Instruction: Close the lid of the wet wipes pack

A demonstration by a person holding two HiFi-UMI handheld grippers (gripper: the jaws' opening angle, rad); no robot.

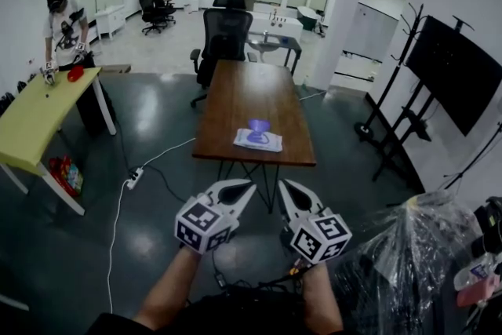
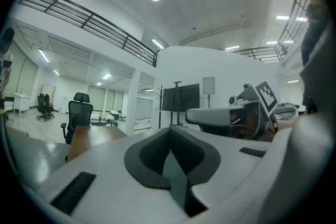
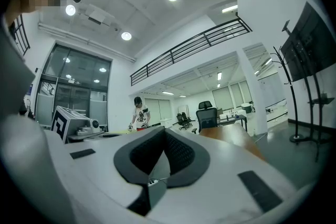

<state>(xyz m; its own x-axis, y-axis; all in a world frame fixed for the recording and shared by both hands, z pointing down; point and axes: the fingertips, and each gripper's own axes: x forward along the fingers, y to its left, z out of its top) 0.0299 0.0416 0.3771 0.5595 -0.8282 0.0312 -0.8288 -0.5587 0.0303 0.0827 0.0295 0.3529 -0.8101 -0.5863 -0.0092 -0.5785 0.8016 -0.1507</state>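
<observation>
**Brown table carries the wipes pack; both grippers hang back with nothing in them**

Brown wood makes up the long table (image 1: 252,86) in the middle of the head view. The wet wipes pack (image 1: 257,141) lies near its close edge, a pale flat packet. Its purple lid (image 1: 258,126) stands raised above the packet, so the pack is open.

Both grippers are low in that view, well short of the table and over the dark floor. The left gripper (image 1: 248,186) and the right gripper (image 1: 283,184) sit side by side, their tips aimed at the table's near edge. Bare forearms run back from them toward the bottom of the frame.

In the left gripper view the left gripper's dark pads meet along one seam and nothing lies between them. The right gripper view shows the same for the right gripper, its jaws pressed together and empty.

A black office chair (image 1: 226,31) stands at the table's far end. Off to the left, another person (image 1: 67,20) stands at a yellow-green table (image 1: 31,121). A dark screen on a stand (image 1: 453,71) is at the right.
</observation>
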